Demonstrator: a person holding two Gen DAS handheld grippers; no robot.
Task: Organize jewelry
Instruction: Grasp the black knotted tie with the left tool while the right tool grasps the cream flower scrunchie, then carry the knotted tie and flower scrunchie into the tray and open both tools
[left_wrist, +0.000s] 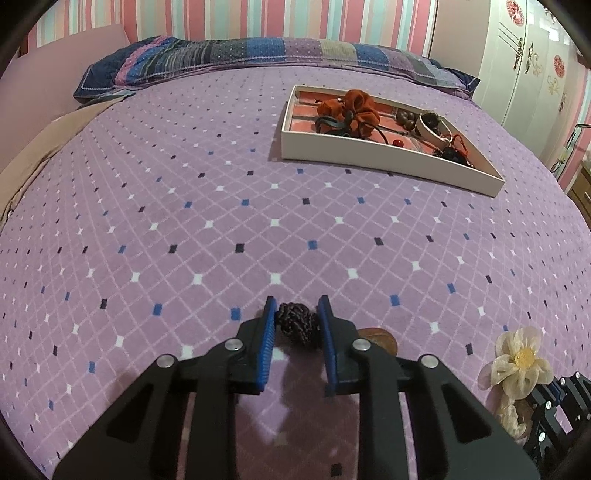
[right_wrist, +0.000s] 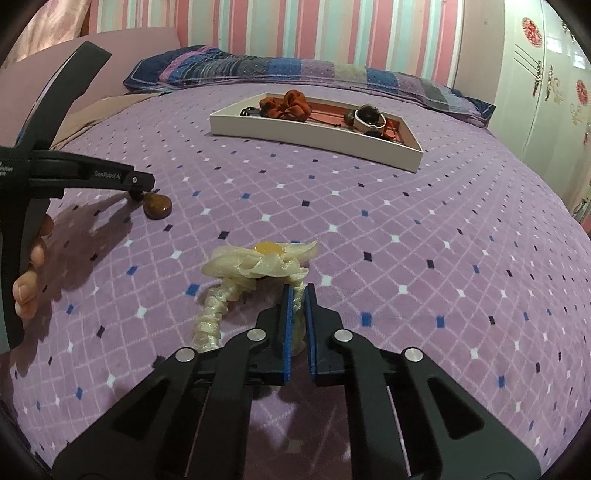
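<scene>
My left gripper is shut on a dark braided cord knot that lies on the purple bedspread. A brown polished stone peeks out just behind its right finger. In the right wrist view, that stone lies by the left gripper's tip. My right gripper is shut on the ruffled band of a cream hair tie, close behind its fabric flower. The flower also shows at the left view's lower right. A white tray with a red lining stands further back.
The tray holds a rust scrunchie, a white bangle, dark beads and red cords. A striped pillow lies along the far edge of the bed. A white wardrobe stands at the right. A person's fingers grip the left tool's handle.
</scene>
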